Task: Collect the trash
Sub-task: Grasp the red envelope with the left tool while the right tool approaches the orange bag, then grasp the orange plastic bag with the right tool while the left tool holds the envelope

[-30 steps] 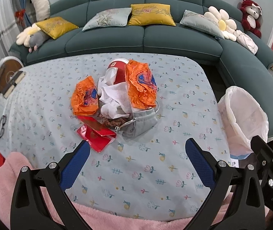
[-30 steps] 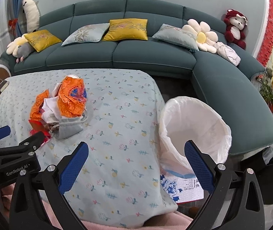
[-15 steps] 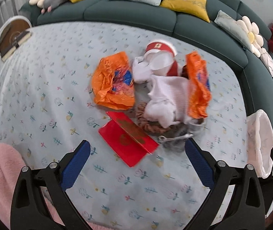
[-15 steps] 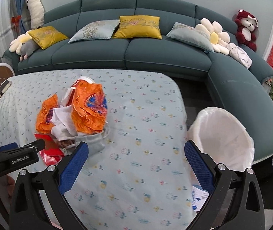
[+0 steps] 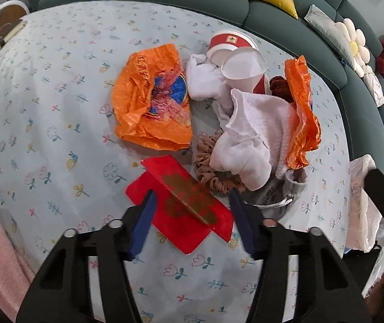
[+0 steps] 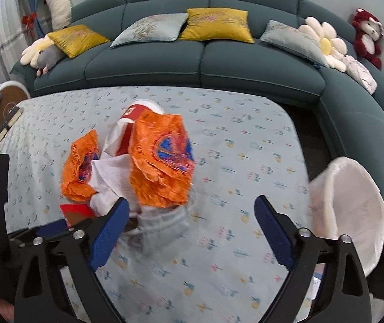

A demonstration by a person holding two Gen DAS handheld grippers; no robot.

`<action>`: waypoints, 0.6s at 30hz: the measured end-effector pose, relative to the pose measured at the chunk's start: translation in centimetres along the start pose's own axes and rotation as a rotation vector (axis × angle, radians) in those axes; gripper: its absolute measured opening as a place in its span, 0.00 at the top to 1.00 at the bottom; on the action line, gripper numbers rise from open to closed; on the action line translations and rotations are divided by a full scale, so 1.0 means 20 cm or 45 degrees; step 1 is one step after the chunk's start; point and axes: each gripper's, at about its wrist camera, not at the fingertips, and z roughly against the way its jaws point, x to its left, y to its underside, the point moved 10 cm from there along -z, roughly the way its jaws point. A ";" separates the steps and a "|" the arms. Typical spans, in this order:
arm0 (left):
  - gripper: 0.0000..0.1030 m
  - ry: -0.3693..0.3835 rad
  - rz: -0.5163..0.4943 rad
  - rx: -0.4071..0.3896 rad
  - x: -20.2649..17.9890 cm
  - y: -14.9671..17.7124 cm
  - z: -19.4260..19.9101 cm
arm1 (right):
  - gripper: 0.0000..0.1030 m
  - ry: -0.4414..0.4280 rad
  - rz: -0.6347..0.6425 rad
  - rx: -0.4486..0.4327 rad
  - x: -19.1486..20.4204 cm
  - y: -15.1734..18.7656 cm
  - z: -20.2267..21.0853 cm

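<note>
Left claw (image 5: 190, 202) is down over the red envelope (image 5: 181, 207), jaws half spread and just been closing, one blue pad on each side of it, nothing pinched yet as far as the left view shows. The envelope lies flat on the tablecloth (image 5: 43, 107), right between the pads and running a little past them toward the camera. Flat paper, so my read is the tips need to go right down to the cloth and squeeze across the raised gold flap, or catch an edge; a high pinch would slide off.

Just beyond the left claw's right pad sit the brown scrunchie (image 5: 208, 172) and the grey pouch (image 5: 278, 193). Best keep that pad clear of them, or they come along for the ride.

Right claw (image 6: 190, 223) is spread wide with only a slight closing so far, empty, hanging over the pouch (image 6: 165, 223), with the orange wrapper (image 6: 162, 167) just ahead of it. The picture is smeared there, so contact is unclear. That crinkly wrapper should crush easily; a deep bite into its middle looks safest.

The lined bin (image 6: 353, 207) stands off the table edge, outside the right claw's right pad, well apart from the pile
</note>
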 end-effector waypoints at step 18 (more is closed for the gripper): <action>0.97 0.054 0.005 0.003 0.01 -0.03 0.02 | 0.91 -0.103 0.053 0.148 0.24 -0.06 -0.35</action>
